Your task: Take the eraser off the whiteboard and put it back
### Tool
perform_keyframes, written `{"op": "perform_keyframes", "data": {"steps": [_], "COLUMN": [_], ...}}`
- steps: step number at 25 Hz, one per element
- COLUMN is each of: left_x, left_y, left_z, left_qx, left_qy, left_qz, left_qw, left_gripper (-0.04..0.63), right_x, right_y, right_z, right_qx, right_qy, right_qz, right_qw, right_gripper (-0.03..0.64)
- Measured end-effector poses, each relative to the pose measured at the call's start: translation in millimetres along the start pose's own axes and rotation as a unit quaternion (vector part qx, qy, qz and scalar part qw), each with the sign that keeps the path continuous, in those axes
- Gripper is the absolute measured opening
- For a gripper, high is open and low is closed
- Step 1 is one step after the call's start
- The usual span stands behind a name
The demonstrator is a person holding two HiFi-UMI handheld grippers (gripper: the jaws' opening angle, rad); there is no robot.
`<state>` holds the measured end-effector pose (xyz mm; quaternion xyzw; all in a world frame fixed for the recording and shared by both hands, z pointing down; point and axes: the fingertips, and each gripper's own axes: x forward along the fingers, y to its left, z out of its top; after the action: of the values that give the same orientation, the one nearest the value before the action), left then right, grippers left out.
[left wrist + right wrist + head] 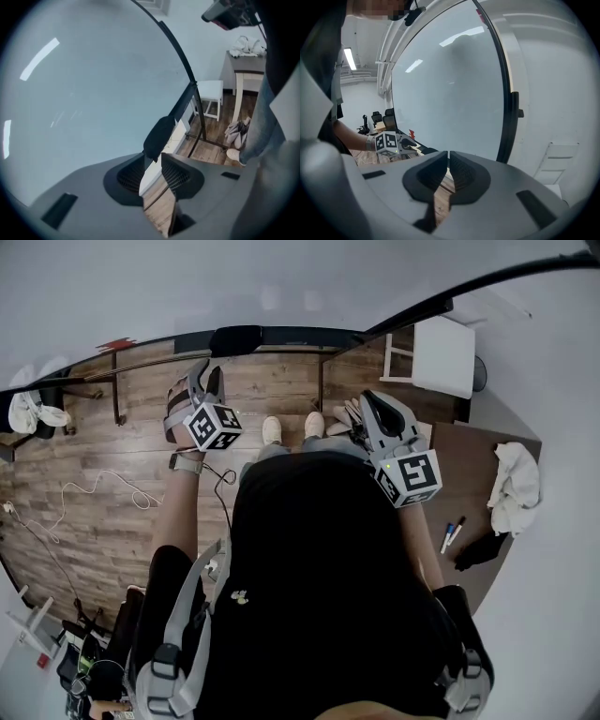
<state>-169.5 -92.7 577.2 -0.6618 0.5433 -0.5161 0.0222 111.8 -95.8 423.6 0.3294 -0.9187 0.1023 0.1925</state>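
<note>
Jaws of the right hand-held gripper [447, 154] are together at the tips with nothing between them. It is held out in front of the person, off to the right, and takes no part in the work.

The left hand-held gripper [152, 158] is the working one. Its jaws stand partly apart and point down toward the lower edge of the whiteboard [84, 93]. Between them only the white ledge and the wooden floor show. The near end of the eraser [160, 136] lies right at the jaw tips. No pad is seen pressing on it, so I record the left hand-held gripper as empty, with some reserve.

The eraser is a dark oblong lying along the bottom edge of the whiteboard, in line with the frame. The head view shows it in the same place, just beyond the left hand-held gripper.

Assessment: the eraser is on the whiteboard, not in the air. These pictures do not settle whether it has yet to be taken off or has already been put back. If it has not been taken, both steps remain: closing on it and lifting it clear, then returning it to the board.
</note>
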Motion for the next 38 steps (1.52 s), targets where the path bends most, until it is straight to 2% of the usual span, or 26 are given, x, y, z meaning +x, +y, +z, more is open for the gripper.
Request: {"op": "perform_keyframes", "data": {"steps": [4, 8, 13, 18, 24, 29, 35, 38], "left_x": [-28.4, -59.7, -97.6, -132.8, -166.1, -186.0, -203.6, -211.2], "left_y": [16.6, 33.5, 49.9, 62.6, 78.0, 83.9, 88.3, 88.9], "left_z": [8.3, 16.3, 23.8, 30.7, 38.5, 43.7, 49.4, 50.6], "left_qx": [-0.073, -0.144, -0.225, -0.293, -0.347, -0.375, -0.393, -0.395], "left_qy": [-0.028, -0.060, -0.093, -0.128, -0.164, -0.181, -0.200, -0.203], "left_qz": [0.019, 0.033, 0.047, 0.058, 0.076, 0.084, 0.092, 0.097], "left_qw": [0.9968, 0.9873, 0.9688, 0.9457, 0.9203, 0.9053, 0.8927, 0.8906], "left_gripper": [0.042, 0.009, 0.009, 0.009, 0.008, 0.008, 0.009, 0.008], "right_x": [12.2, 24.8, 41.6, 55.3, 68.8, 74.2, 74.2, 71.3], "right_y": [10.9, 26.0, 46.5, 67.6, 91.7, 108.9, 126.0, 133.9], "right_z": [7.6, 16.6, 30.2, 47.7, 72.4, 91.0, 107.6, 112.6], "right_qx": [-0.011, -0.023, -0.040, -0.054, -0.071, -0.083, -0.095, -0.100], "right_qy": [-0.003, -0.007, -0.015, -0.026, -0.043, -0.055, -0.065, -0.067], "right_qz": [0.030, 0.063, 0.110, 0.152, 0.193, 0.222, 0.249, 0.262], "right_qw": [0.999, 0.998, 0.993, 0.987, 0.978, 0.970, 0.962, 0.958], "right_gripper": [0.025, 0.025, 0.025, 0.023, 0.025, 0.025, 0.025, 0.025]}}
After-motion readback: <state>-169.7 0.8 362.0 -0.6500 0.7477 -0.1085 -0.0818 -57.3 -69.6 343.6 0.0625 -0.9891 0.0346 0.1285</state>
